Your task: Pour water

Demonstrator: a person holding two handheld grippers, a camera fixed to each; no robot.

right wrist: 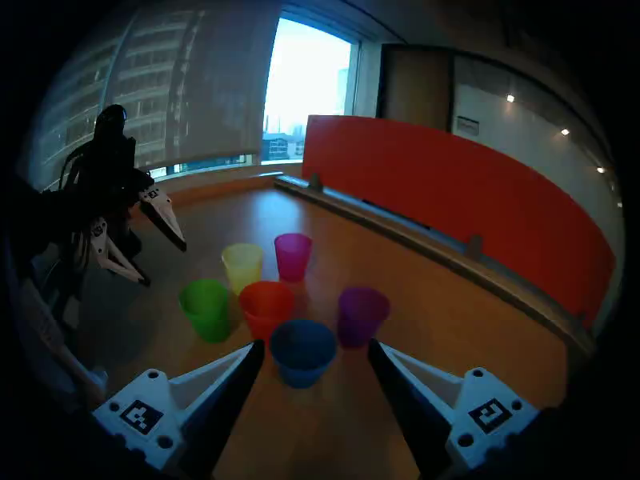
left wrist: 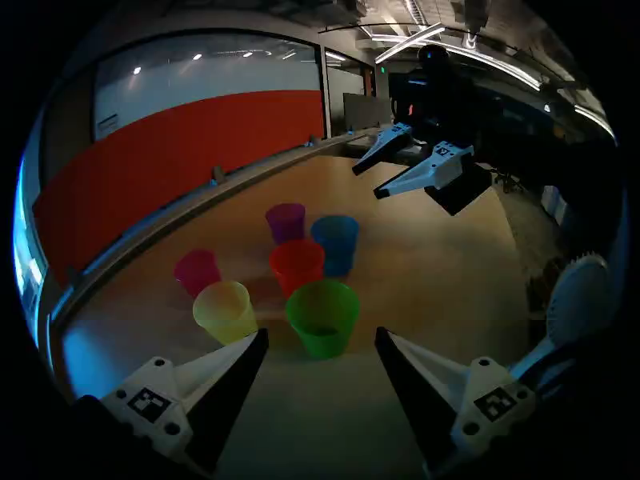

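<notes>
Near edge of the left gripper view: left gripper (left wrist: 320,331), fingers spread wide, gripping nothing, tips just short of green cup (left wrist: 322,316) and clear of it. Far across the table (left wrist: 448,272), up off the wood: right gripper (left wrist: 366,184), likewise released, nothing between its fingers. Seen along its own fingers in the right gripper view: aimed at blue cup (right wrist: 302,350), just beyond the tips and between them, untouched.

Around the middle of the table: six cups, upright, bunched close. From the left gripper view:
- green cup nearest
- yellow cup (left wrist: 225,310) just left of it
- pink cup (left wrist: 197,270) farther left and a little back
- red cup (left wrist: 297,264) right behind green
- blue cup right of red, slightly farther
- purple cup (left wrist: 286,221) farthest, left of blue

Water in any cup: cannot tell, too dim inside.

Along the table's left edge: rail (left wrist: 160,224), then red panel (left wrist: 176,152) with glass above. Far off in the right gripper view: bright window (right wrist: 308,88), buildings outside.
</notes>
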